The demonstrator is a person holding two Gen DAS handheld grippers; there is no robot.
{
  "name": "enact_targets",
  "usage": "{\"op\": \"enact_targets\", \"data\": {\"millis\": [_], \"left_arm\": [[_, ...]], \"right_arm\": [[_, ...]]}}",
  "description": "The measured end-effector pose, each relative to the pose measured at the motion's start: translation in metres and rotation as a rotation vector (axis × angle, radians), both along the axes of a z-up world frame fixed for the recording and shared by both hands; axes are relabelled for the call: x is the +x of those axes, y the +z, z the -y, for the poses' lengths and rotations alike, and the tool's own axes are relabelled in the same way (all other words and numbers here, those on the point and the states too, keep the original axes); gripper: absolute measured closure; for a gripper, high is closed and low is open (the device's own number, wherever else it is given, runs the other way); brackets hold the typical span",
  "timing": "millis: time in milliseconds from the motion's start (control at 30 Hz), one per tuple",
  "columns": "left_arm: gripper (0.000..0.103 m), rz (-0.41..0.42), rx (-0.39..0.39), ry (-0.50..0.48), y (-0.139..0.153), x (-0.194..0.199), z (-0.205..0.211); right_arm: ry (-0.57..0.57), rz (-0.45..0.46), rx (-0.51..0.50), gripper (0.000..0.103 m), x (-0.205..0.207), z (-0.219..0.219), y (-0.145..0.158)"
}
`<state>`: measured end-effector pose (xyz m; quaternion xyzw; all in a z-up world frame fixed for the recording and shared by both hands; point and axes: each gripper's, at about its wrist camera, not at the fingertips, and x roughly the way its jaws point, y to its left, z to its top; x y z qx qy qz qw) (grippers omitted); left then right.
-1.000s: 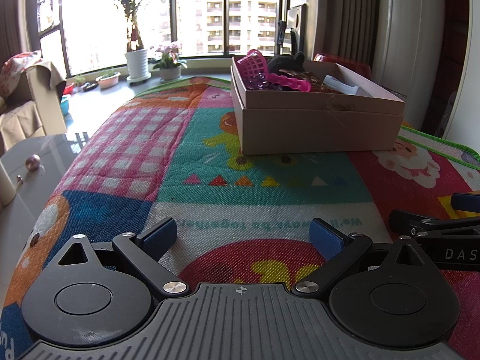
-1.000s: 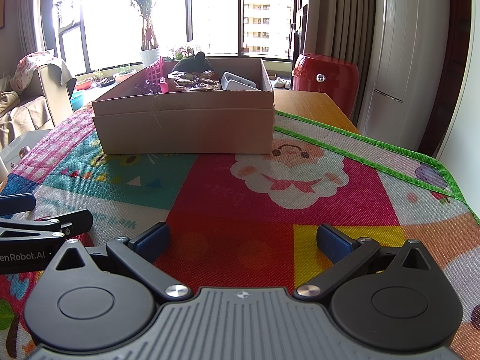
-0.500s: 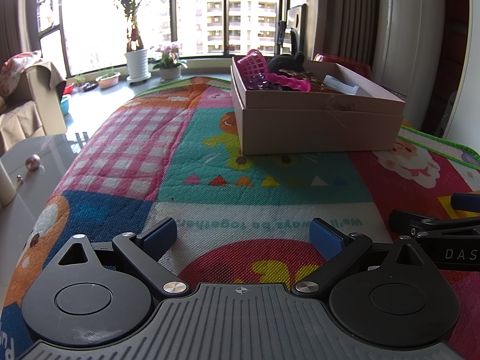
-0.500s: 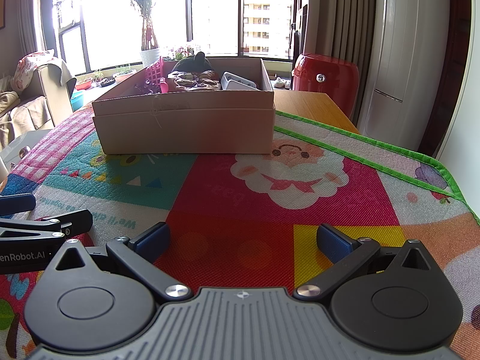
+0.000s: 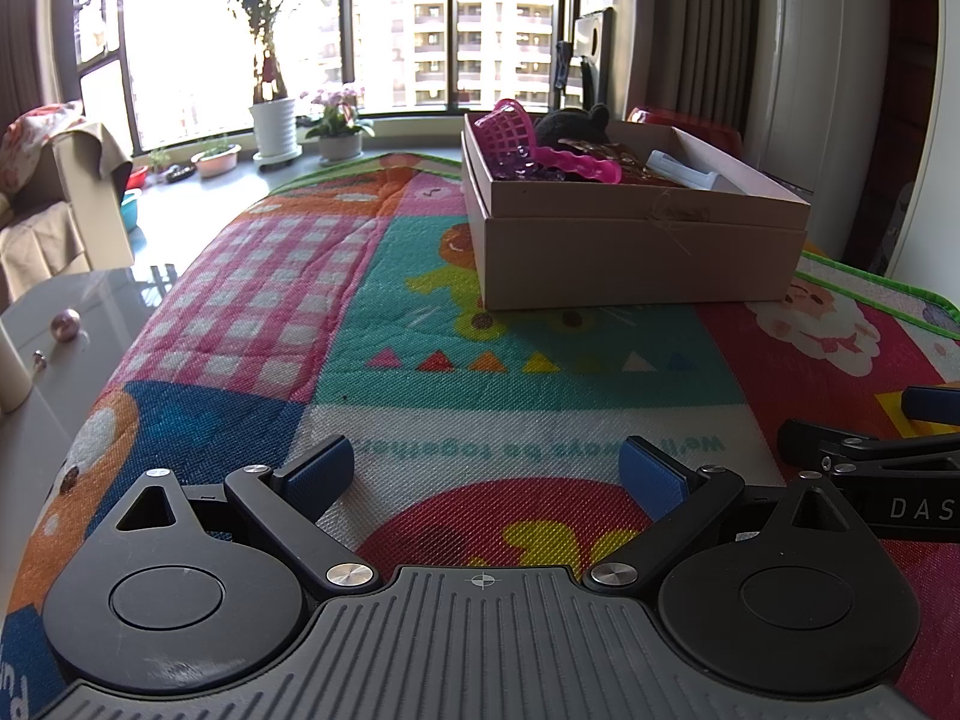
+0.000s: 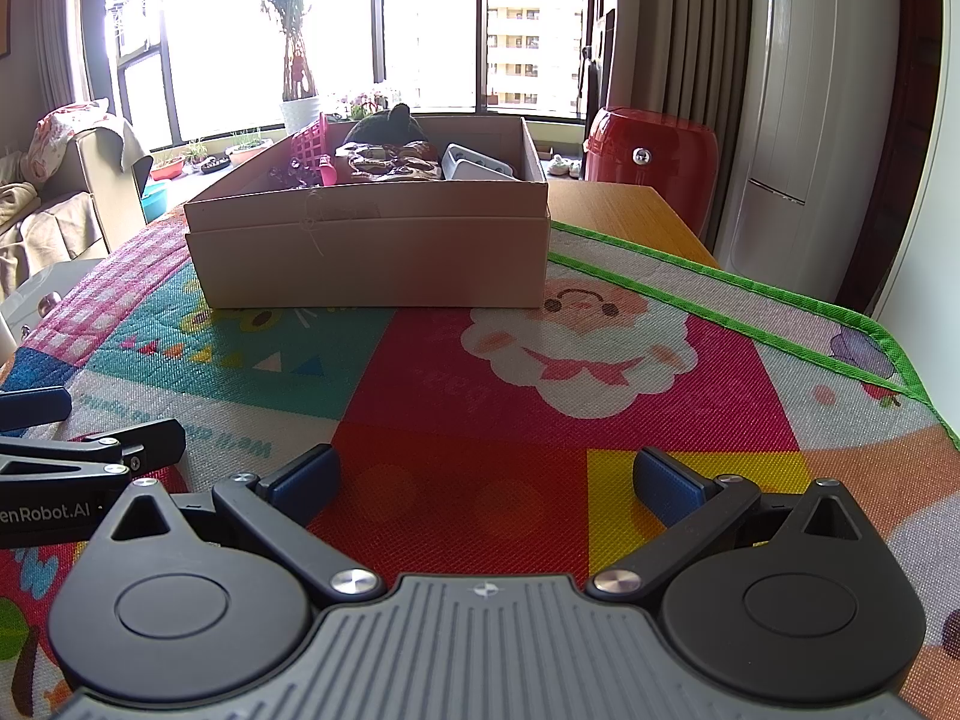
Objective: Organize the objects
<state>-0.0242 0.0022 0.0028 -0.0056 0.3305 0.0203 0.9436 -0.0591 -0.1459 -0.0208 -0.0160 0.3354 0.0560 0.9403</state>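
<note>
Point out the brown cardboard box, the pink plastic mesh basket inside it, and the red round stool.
brown cardboard box (image 6: 372, 258): right wrist view, on its front wall.
pink plastic mesh basket (image 5: 510, 129): left wrist view, on its lattice side.
red round stool (image 6: 651, 147): right wrist view, on its glossy side.

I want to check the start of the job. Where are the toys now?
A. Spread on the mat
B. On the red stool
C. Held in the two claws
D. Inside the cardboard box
D: the pink basket and other toys lie inside the box on the mat, while the left claw and right claw are both open and hold nothing.
</note>
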Motion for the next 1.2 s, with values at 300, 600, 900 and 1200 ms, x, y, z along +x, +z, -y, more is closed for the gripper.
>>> {"op": "enact_targets", "data": {"millis": [300, 600, 900, 1200], "left_arm": [[0.003, 0.000, 0.000, 0.000, 0.0000, 0.0000, 0.0000], [0.003, 0.000, 0.000, 0.000, -0.0001, -0.0001, 0.0000], [0.003, -0.002, -0.008, -0.005, 0.0005, -0.0012, 0.0000], [0.003, -0.004, -0.003, -0.003, -0.0001, -0.0034, 0.0035]], "right_arm": [[0.000, 0.000, 0.000, 0.000, 0.0000, -0.0001, -0.0001], [0.000, 0.000, 0.000, 0.000, -0.0005, -0.0001, -0.0002], [0.000, 0.000, 0.001, 0.000, 0.0004, -0.0005, -0.0001], [0.000, 0.000, 0.000, 0.000, 0.0003, -0.0007, -0.0003]]}}
